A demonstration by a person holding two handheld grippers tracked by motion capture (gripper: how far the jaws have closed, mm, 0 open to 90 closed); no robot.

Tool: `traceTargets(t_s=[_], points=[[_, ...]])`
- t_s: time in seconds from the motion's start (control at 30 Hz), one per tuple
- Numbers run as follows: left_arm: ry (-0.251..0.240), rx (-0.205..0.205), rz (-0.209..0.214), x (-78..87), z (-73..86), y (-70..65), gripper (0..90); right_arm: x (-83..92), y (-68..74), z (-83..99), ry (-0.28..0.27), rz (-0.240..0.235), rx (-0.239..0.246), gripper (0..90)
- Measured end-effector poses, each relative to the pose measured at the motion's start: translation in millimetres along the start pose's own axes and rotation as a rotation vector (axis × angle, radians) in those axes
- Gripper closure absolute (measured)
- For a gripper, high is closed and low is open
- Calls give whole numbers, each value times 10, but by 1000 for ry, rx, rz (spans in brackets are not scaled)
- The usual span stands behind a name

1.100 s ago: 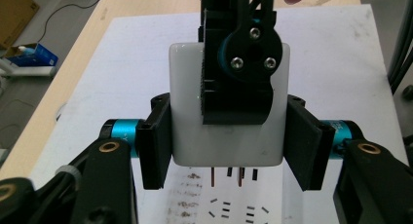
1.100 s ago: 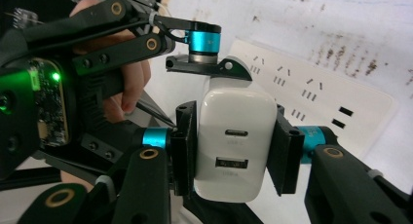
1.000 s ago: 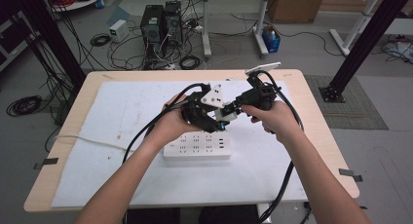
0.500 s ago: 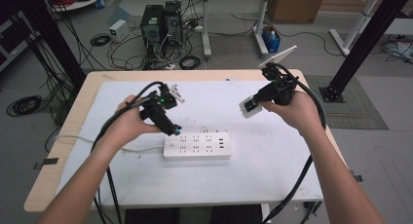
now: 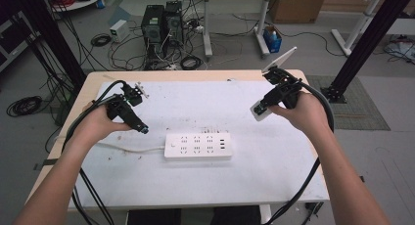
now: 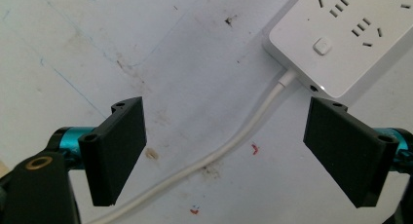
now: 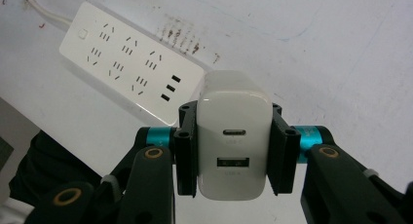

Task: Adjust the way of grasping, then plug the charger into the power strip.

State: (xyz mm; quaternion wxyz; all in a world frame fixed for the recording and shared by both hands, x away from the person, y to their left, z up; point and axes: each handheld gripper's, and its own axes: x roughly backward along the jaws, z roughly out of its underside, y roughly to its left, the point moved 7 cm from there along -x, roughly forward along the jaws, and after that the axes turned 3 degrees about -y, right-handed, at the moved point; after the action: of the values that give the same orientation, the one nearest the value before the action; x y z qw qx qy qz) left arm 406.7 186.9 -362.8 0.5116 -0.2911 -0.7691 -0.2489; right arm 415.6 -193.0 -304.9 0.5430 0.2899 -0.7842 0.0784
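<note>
White sheeting covers the tabletop (image 5: 303, 171), stained in places, with cables and computer towers on the floor beyond it. A white power strip (image 5: 197, 146) lies flat near the middle, its cord (image 6: 234, 141) running off toward the person's left. The right claw (image 5: 266, 101) is clenched on a white USB charger (image 7: 234, 136), held up in the air well to the right of the strip, pads pressed on its two sides. The left claw (image 6: 224, 151) has just been opening and stands released with nothing between its jaws, hovering over the cord just beside the strip's switch end. The likely trouble: the strip is loose, so pushing the charger in with one hand could slide or tip it, and prongs brought down at a tilt would miss the slots or twist the charger within the grip.
</note>
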Motion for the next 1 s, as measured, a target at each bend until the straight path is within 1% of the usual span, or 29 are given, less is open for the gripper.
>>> traceTargets(t_s=[0.07, 0.1, 0.2, 0.23, 0.27, 0.33, 0.43, 0.47, 0.53, 0.57, 0.6, 0.63, 0.73, 0.8, 0.83, 0.87, 0.9, 0.93, 0.97, 1.0], points=[[5, 0, 5, -7, 0, -1, 157, 0, 0, 0, 0, 0, 0, 622], [0, 4, 4, -14, -17, 2, 157, -3, 22, 3, 4, -3, 11, 622], [2, -2, 9, 6, -29, 5, 157, -25, 27, -4, 17, -6, 29, 622], [2, -2, 9, 6, -29, 5, 157, -25, 27, -4, 17, -6, 29, 622], [-4, 3, 2, 21, -33, 14, 157, -43, 26, -6, 31, 6, 37, 622], [-11, 0, 6, 42, -27, 21, 157, -56, 28, -7, 42, 7, 47, 622], [-18, 9, 6, 56, -15, 22, 157, -51, 37, -18, 42, 9, 60, 622], [-19, 4, 6, 63, 0, 19, 157, -50, 78, -37, 42, -5, 91, 622], [-22, 9, 10, 61, 9, 13, 157, -60, 108, -54, 46, -5, 110, 622], [-23, 9, 14, 53, 27, 2, 157, -82, 135, -67, 50, -6, 139, 622], [-23, 9, 14, 53, 27, 2, 157, -82, 135, -67, 50, -6, 139, 622], [-24, 10, 14, 47, 47, -8, 157, -123, 183, -84, 63, -17, 165, 622], [-28, 12, 20, 45, 62, -11, 157, -222, 268, -135, 92, -20, 214, 622], [-32, 16, 20, 39, 74, -14, 157, -246, 291, -149, 101, -28, 217, 622], [-31, 14, 19, 41, 80, -13, 157, -329, 344, -200, 113, -28, 260, 622], [-31, 10, 20, 41, 86, -13, 157, -329, 344, -200, 113, -28, 260, 622], [-27, 0, 21, 43, 94, -15, 157, -408, 391, -232, 131, -40, 296, 622], [-29, -3, 21, 39, 106, -27, 157, -451, 418, -250, 139, -37, 311, 622], [-29, -3, 21, 39, 106, -27, 157, -451, 418, -250, 139, -37, 311, 622], [-31, -2, 19, 38, 112, -28, 157, -498, 441, -270, 143, -32, 338, 622]])
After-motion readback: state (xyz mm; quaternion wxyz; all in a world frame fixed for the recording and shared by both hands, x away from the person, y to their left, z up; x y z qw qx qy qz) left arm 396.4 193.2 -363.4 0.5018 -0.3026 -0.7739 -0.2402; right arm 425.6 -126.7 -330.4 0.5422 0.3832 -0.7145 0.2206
